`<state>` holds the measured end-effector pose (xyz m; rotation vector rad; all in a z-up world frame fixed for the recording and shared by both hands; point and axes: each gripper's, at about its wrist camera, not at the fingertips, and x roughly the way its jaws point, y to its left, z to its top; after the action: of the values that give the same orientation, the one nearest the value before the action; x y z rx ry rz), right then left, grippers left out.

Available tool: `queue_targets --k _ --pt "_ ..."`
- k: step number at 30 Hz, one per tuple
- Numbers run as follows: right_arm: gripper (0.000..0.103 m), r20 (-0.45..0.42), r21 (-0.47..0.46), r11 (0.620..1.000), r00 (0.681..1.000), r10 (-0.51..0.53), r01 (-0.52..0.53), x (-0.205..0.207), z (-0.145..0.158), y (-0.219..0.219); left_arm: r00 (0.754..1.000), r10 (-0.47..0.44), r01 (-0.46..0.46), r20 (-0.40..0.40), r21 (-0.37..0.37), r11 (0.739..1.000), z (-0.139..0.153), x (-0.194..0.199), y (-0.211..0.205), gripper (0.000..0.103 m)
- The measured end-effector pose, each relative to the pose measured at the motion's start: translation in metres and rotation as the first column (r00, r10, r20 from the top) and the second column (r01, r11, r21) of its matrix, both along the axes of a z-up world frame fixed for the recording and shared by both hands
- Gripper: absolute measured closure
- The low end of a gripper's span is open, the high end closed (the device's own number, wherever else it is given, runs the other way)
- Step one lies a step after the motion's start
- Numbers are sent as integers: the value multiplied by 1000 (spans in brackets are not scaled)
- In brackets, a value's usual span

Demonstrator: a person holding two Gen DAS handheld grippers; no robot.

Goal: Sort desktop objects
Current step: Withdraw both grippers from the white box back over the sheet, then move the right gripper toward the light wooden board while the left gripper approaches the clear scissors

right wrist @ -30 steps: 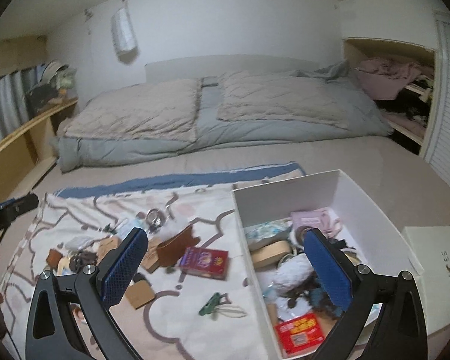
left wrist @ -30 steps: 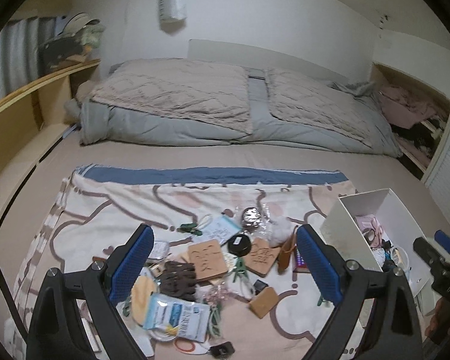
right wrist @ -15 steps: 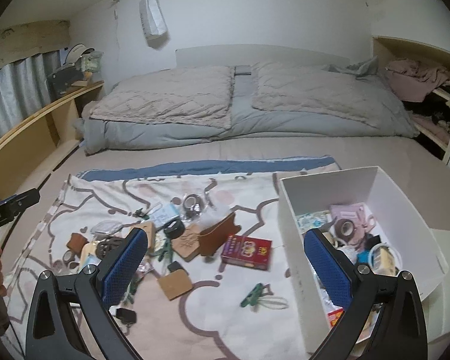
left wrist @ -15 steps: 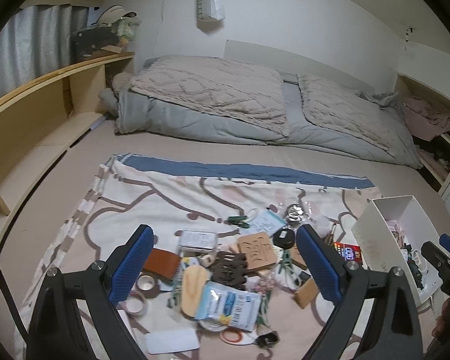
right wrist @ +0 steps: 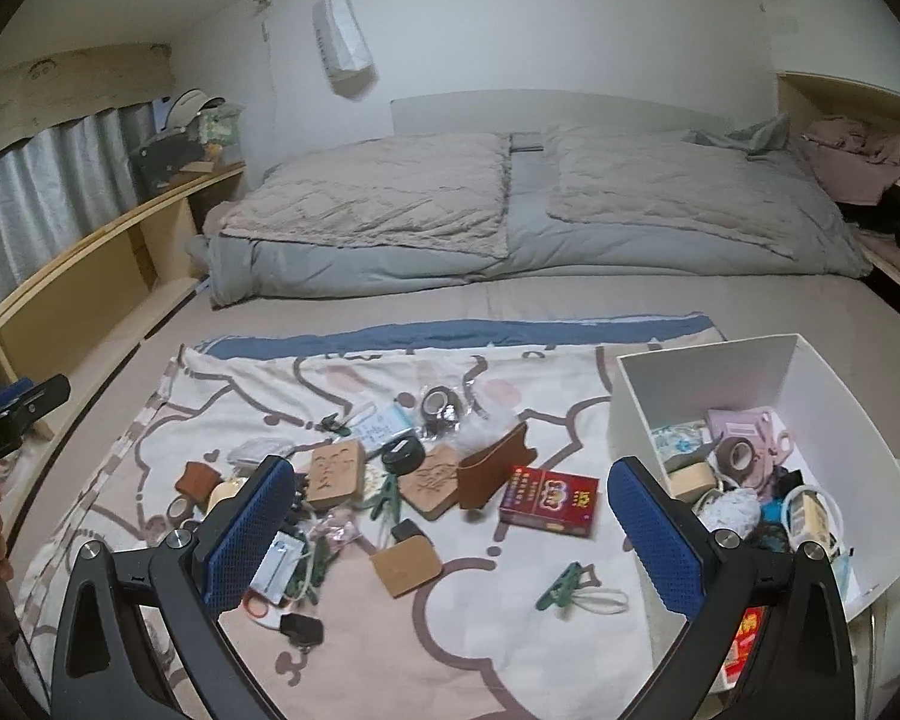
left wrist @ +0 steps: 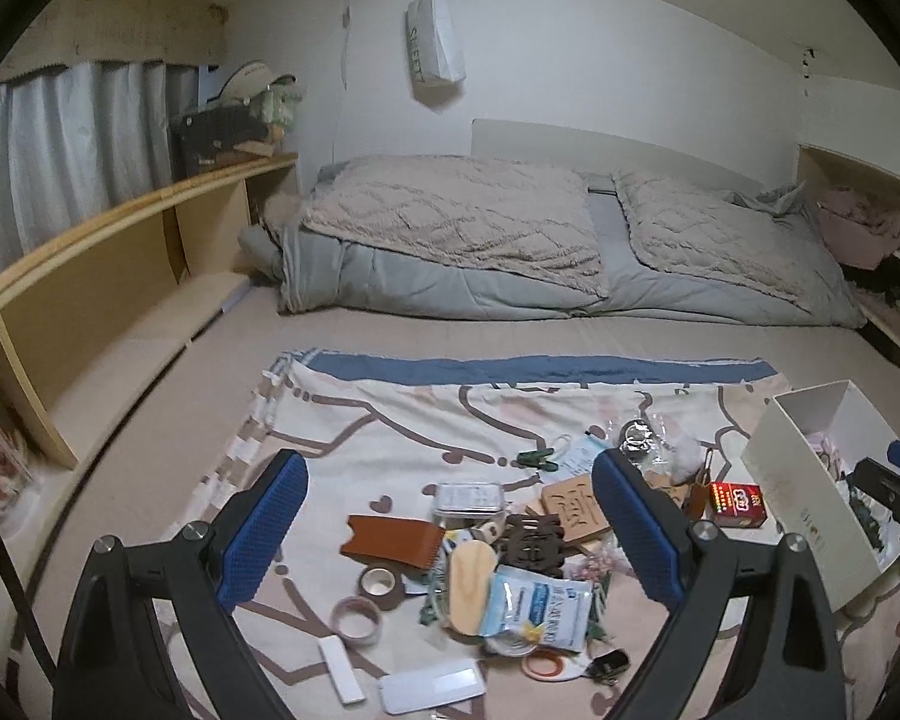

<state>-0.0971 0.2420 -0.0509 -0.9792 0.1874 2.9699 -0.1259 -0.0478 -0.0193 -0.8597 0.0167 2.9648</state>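
Both tools hover level above the patterned cloth, left tool and right tool spread wide, holding nothing. Flat leather and wooden clutter lies mid-frame; the white cardboard box sits right.

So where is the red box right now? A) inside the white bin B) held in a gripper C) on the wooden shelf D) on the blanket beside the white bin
D: the red box lies flat on the blanket, left of the white bin, with both grippers open and empty.
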Motion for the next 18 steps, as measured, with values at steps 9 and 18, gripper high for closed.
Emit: queue_targets --k 9,18 --pt "0 30 -9 997 996 81 -80 -4 -10 -25 998 51 -48 38 -70 996 -19 16 -8 0" --pt "0 95 -5 975 971 221 -222 -10 -30 -54 997 21 -17 70 -55 998 -44 35 -24 0"
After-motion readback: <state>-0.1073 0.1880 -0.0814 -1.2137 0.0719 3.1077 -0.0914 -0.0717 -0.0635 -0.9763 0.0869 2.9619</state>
